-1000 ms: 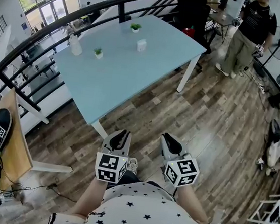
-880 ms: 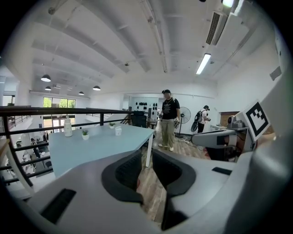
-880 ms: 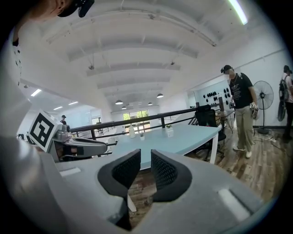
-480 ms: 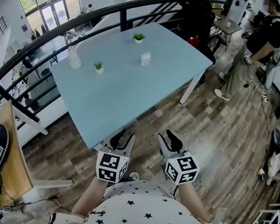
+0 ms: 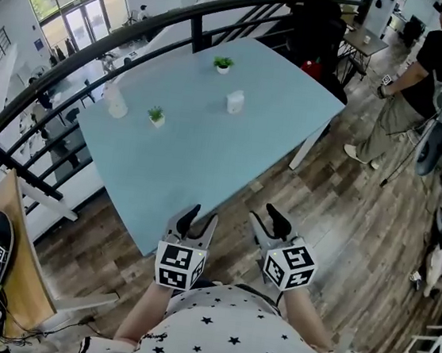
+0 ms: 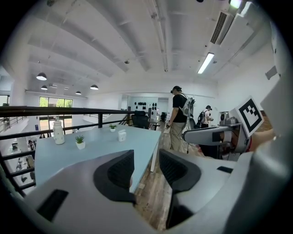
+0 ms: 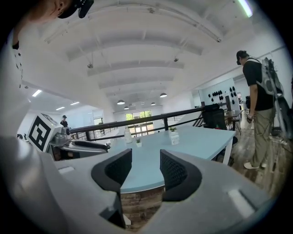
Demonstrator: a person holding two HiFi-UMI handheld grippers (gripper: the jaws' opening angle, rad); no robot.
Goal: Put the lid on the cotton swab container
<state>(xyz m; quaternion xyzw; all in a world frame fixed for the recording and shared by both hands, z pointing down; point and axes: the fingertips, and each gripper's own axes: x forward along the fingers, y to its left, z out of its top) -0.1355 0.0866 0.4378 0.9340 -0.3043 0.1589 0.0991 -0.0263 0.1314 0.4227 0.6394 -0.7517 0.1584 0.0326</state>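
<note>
Blue table (image 5: 182,167); small plant (image 5: 223,64); second plant (image 5: 156,115) near bottle (image 5: 116,103); person (image 5: 419,92) standing beyond

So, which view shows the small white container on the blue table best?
The head view: the white container stands in the open on the blue table, seen from above. The left gripper view and the right gripper view show it smaller, from the side.

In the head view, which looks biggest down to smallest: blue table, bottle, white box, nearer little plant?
Blue table, by far.
Then the bottle.
White box and nearer little plant look alike: unranked.
</note>
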